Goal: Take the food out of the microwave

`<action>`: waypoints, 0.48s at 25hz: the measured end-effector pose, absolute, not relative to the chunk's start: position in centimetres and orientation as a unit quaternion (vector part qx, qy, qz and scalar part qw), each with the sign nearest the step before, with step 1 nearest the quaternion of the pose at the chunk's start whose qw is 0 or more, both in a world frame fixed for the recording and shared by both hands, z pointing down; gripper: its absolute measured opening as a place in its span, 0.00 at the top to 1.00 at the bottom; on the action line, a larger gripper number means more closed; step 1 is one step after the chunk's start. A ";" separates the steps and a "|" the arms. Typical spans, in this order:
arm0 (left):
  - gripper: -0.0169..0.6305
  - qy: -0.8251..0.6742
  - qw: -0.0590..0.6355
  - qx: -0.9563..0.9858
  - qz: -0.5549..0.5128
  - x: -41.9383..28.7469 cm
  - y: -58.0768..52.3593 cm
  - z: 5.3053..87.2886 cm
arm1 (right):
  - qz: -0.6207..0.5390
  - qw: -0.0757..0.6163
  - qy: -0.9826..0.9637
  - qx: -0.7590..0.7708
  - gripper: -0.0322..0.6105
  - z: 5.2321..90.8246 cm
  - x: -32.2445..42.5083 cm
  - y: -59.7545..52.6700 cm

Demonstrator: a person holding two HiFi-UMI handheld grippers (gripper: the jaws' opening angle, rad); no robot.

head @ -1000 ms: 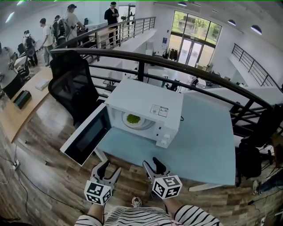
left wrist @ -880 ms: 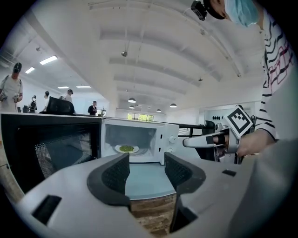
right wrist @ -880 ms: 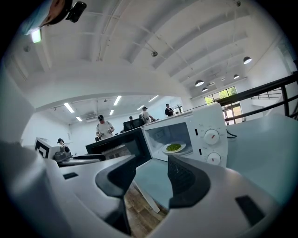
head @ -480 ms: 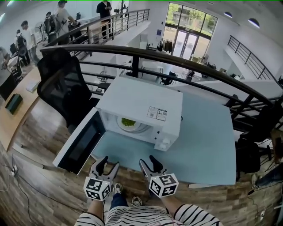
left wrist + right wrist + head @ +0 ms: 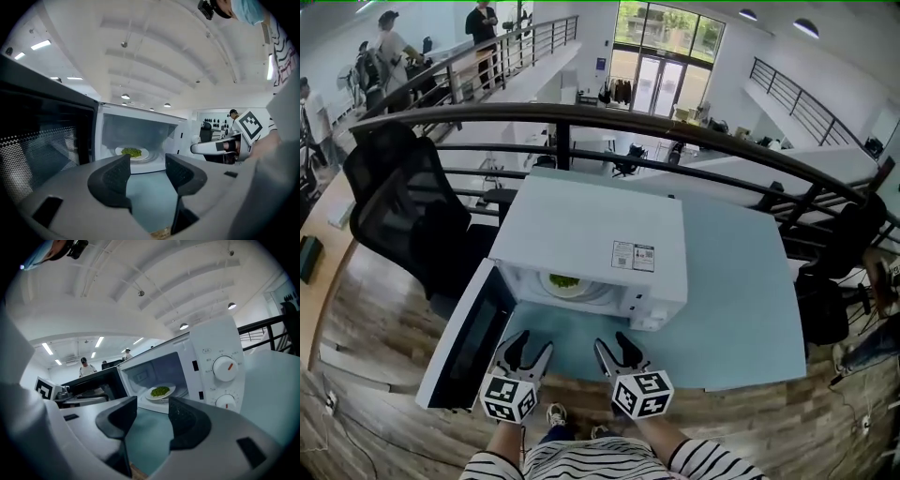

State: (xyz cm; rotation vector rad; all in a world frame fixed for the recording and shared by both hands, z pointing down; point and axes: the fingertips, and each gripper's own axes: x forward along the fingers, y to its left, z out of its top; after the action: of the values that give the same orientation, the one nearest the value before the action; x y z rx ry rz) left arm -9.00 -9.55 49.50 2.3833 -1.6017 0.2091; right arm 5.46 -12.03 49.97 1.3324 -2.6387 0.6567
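Left gripper [image 5: 147, 166]: jaws apart, empty, facing white box-shaped microwave [image 5: 591, 234].
Right gripper [image 5: 152, 411]: apart, empty.
Food: green heap [image 5: 160, 391] on round white plate [image 5: 172, 388] inside microwave.
Risk: we could tip the plate with a one-sided grip.
Obstruction: dark-glass door [image 5: 473, 342] open at microwave's left; black chair [image 5: 403, 216] beyond.

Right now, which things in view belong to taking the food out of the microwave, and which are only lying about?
For the job:
microwave, its door open
plate inside, with green food
left gripper and right gripper, both open and empty

Only around:
table
office chair
railing
people behind
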 end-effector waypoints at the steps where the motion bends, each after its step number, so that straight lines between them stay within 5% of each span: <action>1: 0.64 -0.548 0.130 0.823 0.071 -9.3 -10.2 49.7 | 0.216 0.058 -0.868 0.443 0.63 50.3 5.1 -12.4; 12: 0.64 -0.513 0.125 0.846 0.071 -11.0 -16.1 52.1 | 0.230 0.088 -0.842 0.479 0.63 54.5 2.1 -16.4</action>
State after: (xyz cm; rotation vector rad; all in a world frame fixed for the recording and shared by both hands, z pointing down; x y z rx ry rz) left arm -11.03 -16.15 52.09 2.4655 -1.4958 0.2063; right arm 2.13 -16.45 54.48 1.4267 -2.5073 0.6834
